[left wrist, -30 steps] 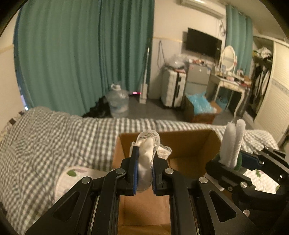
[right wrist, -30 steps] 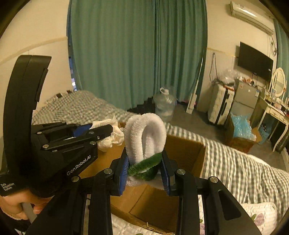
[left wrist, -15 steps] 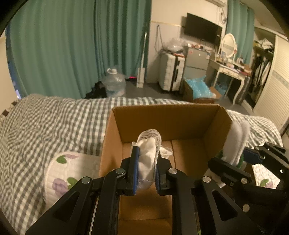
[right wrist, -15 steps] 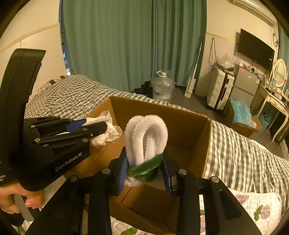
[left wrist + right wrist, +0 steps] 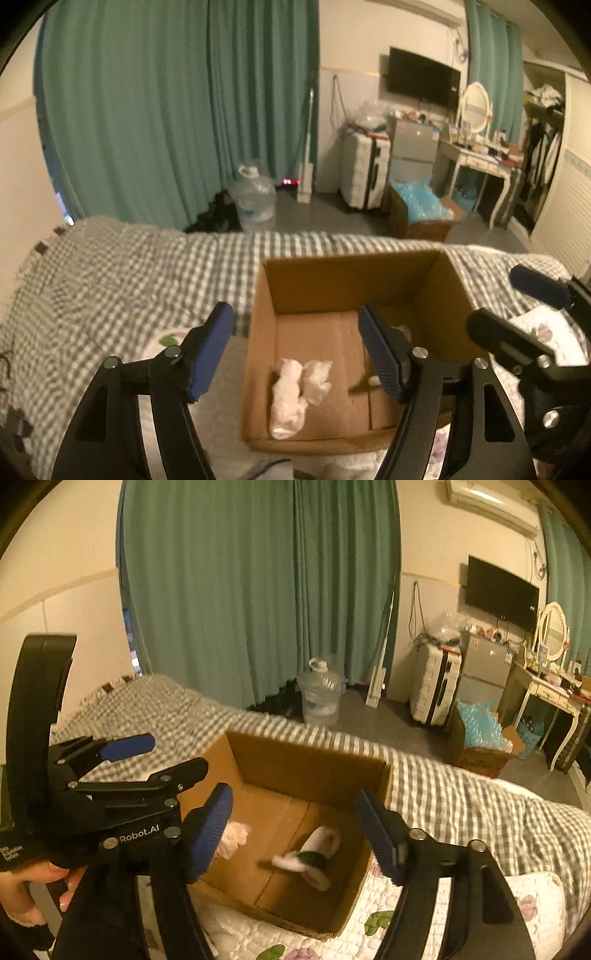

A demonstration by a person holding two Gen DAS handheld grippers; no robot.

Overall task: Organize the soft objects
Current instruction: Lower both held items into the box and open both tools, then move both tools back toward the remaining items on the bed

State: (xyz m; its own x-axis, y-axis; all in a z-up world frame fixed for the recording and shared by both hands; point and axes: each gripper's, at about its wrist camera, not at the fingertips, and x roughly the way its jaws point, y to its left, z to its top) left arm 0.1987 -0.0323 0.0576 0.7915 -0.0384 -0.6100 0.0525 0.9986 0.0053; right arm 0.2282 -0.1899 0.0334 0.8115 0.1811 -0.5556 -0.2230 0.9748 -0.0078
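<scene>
Your left hand-held gripper (image 5: 295, 350) is spread wide with nothing between its blue pads (image 5: 208, 350). Your right hand-held gripper (image 5: 293, 830) is just as wide and also holds nothing. Both hang above the open box (image 5: 354, 273), which sits on the bed (image 5: 110, 280).

Inside the box, the white cloth (image 5: 295, 391) lies crumpled on the floor near the left wall. In the right wrist view it shows just past the left pad (image 5: 236, 838). The white-and-green fuzzy toy (image 5: 314, 853) lies on its side toward the right wall, a little blurred.

A floral quilt (image 5: 532, 897) lies under the near edge of the box. Beyond the bed stand a water jug (image 5: 255, 199), green curtains (image 5: 177, 110) and a suitcase (image 5: 364, 170).
</scene>
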